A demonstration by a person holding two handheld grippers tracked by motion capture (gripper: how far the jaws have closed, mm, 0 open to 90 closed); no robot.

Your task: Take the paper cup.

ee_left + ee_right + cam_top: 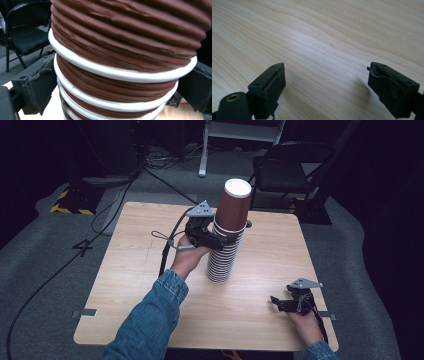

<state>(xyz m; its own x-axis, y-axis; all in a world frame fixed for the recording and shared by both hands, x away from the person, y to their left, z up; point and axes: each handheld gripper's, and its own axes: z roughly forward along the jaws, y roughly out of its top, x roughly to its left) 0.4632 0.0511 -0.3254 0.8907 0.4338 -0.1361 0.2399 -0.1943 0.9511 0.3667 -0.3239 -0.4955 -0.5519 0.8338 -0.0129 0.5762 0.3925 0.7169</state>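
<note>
A tall stack of upside-down brown ribbed paper cups (pixel 227 240) with white rims stands near the middle of the wooden table (pixel 140 285), leaning slightly. My left gripper (pixel 226 238) reaches in from the left and straddles the stack just below the top cup (pixel 235 205). In the left gripper view the cups (pixel 125 50) fill the gap, and both pads (pixel 40 92) lie against the white rims. My right gripper (pixel 278 304) rests low at the table's front right, its jaws wide apart over bare wood (pixel 324 45) with nothing between them.
A black folding chair (pixel 290 170) stands behind the table's far right corner, and a white metal frame (pixel 240 135) is farther back. Cables (pixel 60 265) run over the grey floor at the left. The gripper's own cable (pixel 167 245) trails across the table.
</note>
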